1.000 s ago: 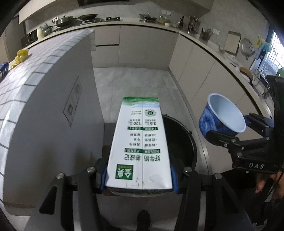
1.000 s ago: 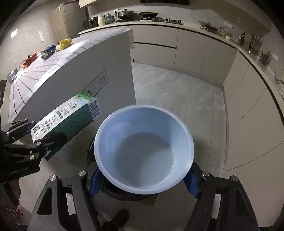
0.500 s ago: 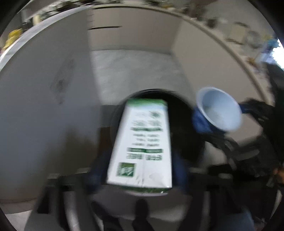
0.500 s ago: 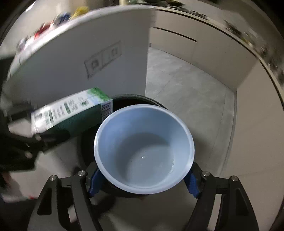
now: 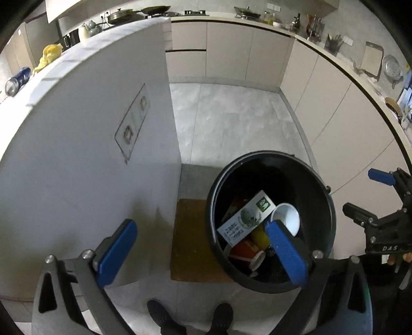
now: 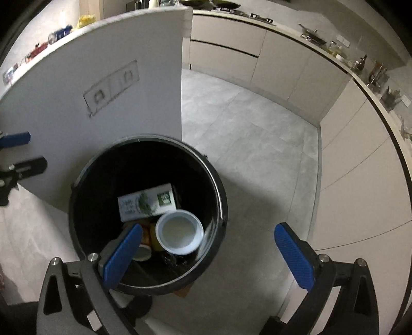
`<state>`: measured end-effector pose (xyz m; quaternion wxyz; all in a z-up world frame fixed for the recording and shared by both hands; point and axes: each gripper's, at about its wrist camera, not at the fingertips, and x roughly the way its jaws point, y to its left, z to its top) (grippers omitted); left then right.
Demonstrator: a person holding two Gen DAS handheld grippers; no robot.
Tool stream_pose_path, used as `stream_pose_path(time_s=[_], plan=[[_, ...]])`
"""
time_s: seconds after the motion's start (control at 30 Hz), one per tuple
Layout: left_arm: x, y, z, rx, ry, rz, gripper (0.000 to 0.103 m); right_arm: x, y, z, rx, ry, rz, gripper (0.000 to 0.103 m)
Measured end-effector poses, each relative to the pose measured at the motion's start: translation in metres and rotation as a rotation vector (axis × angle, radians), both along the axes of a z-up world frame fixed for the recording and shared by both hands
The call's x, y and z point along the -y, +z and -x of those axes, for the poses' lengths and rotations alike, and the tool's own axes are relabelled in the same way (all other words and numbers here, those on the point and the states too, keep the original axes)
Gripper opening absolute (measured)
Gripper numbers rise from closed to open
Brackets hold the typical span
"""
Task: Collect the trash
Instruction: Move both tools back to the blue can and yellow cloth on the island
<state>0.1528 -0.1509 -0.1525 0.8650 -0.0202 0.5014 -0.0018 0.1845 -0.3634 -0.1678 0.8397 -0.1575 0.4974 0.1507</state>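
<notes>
Home kitchen — beige cabinet run [image 5: 231,51] wraps the grey tiled floor [image 5: 231,118]; pans on the hob [image 5: 154,10] behind the white island [image 5: 77,128], utensils and bottles along the counter [image 6: 373,74].

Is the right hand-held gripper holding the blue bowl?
No, the right hand-held gripper is open; the blue bowl lies in the black bin.
</notes>
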Motion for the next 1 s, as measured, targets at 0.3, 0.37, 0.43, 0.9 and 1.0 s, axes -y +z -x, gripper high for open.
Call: stream_pose_path(time_s=[0.3, 0.37, 0.43, 0.9, 1.0], plan=[[-0.003, 0.017, -0.008, 0.046, -0.003, 0.010, 0.102, -0.013, 0.027, 0.004, 0.046, -0.013, -0.032, 0.103], [-0.003, 0.022, -0.006, 0.059, -0.002, 0.011, 0.102, -0.016, 0.034, 0.005, 0.058, -0.010, -0.039, 0.103], [-0.005, 0.030, -0.004, 0.076, -0.002, 0.011, 0.102, -0.017, 0.042, 0.007, 0.077, -0.009, -0.042, 0.103], [-0.042, 0.081, 0.014, 0.182, 0.048, 0.016, 0.102, -0.053, 0.109, 0.015, 0.213, 0.024, -0.107, 0.103], [-0.056, 0.093, 0.020, 0.208, 0.067, 0.020, 0.102, -0.067, 0.122, 0.017, 0.240, 0.037, -0.122, 0.103]])
